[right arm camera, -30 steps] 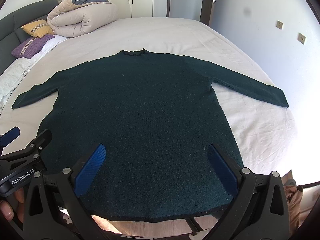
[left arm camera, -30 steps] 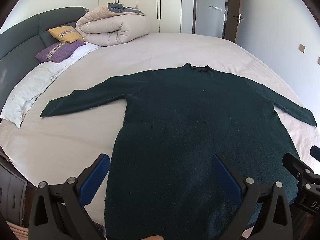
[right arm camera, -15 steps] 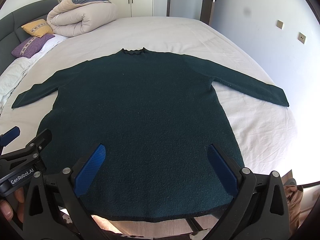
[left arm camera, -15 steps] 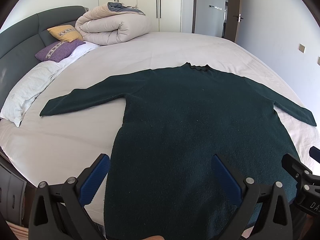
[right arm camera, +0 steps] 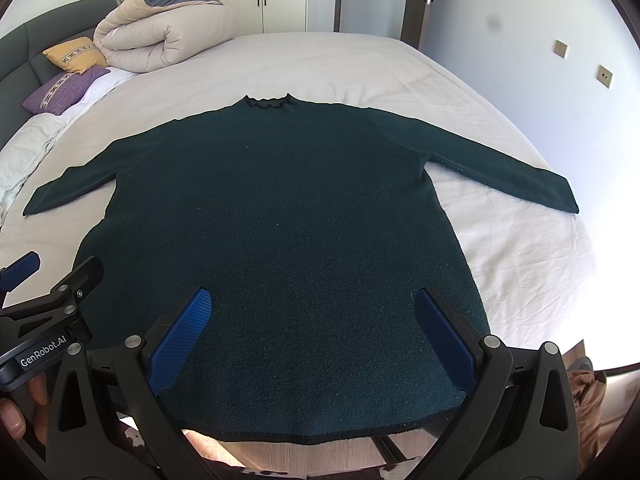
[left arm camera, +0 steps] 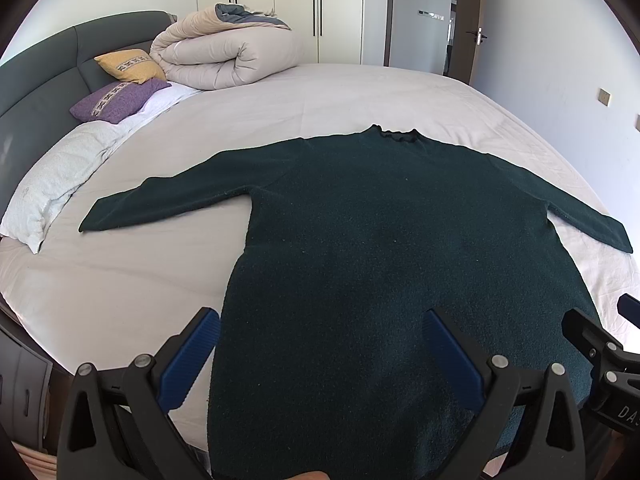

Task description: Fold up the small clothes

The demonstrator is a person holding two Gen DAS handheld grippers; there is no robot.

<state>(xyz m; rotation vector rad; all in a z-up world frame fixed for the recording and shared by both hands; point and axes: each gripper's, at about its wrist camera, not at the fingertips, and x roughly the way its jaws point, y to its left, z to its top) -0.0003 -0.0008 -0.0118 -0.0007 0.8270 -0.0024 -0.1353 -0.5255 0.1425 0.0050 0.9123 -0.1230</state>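
Both tongs (left (left arm camera: pixel 320 344), right (right arm camera: pixel 312 320)) gape above flat sweater (right arm camera: pixel 280 220).

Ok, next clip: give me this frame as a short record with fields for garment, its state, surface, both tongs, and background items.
garment: dark green sweater
state: spread flat, unfolded, both sleeves out to the sides, collar away from the cameras
surface: bed with white sheet
left tongs: open, above the hem area, holding nothing
right tongs: open, above the hem area, holding nothing
background: rolled duvet, yellow pillow, purple pillow, white pillow, wardrobe doors
fold progress: none visible yet
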